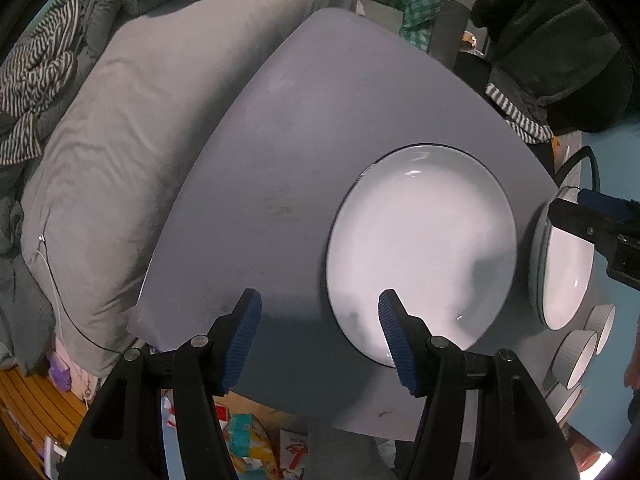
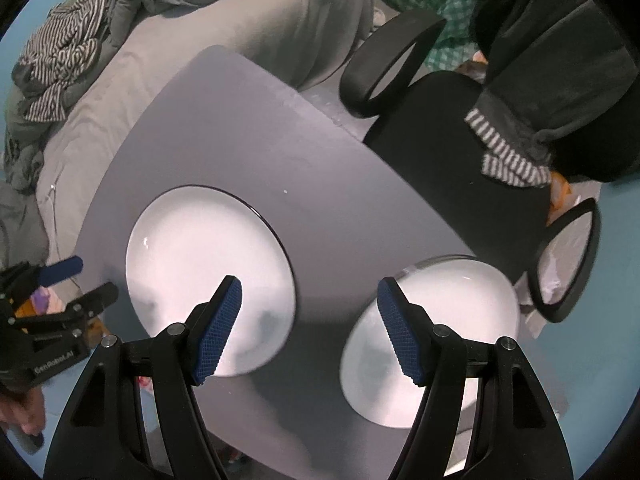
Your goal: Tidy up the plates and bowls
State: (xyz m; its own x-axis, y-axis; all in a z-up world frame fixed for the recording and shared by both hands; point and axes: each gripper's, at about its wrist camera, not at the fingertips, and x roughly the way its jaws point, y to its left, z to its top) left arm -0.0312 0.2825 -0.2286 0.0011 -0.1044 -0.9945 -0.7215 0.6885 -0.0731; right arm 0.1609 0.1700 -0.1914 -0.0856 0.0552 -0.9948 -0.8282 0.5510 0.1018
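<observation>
Resting flat on a grey table (image 1: pixel 280 152), a large white plate (image 1: pixel 422 248) with a thin dark rim sits at about three o'clock in the left wrist view, its surface bare and glossy. A second white plate (image 1: pixel 564 272) lies just beside it toward the right edge, apart from the first by a narrow strip of tabletop. At about four o'clock, three small ribbed bowls (image 1: pixel 576 354) cluster near the table's corner.

The left gripper (image 1: pixel 320 334) hovers over the table's near edge with its blue-padded jaws spread wide and nothing between them; one fingertip overlaps the large plate's near rim in the picture, though contact cannot be told. The right gripper (image 2: pixel 310 330) is likewise released, jaws parted, hanging above the gap between the two plates, one pad over each. In the left wrist view it enters at three o'clock above the second plate.

Beyond the table, a grey pillow (image 1: pixel 120 152) lies at nine o'clock, with striped clothing (image 1: pixel 36 80) heaped at ten. A black office chair (image 2: pixel 460 128) draped with dark garments stands at one o'clock in the right wrist view.
</observation>
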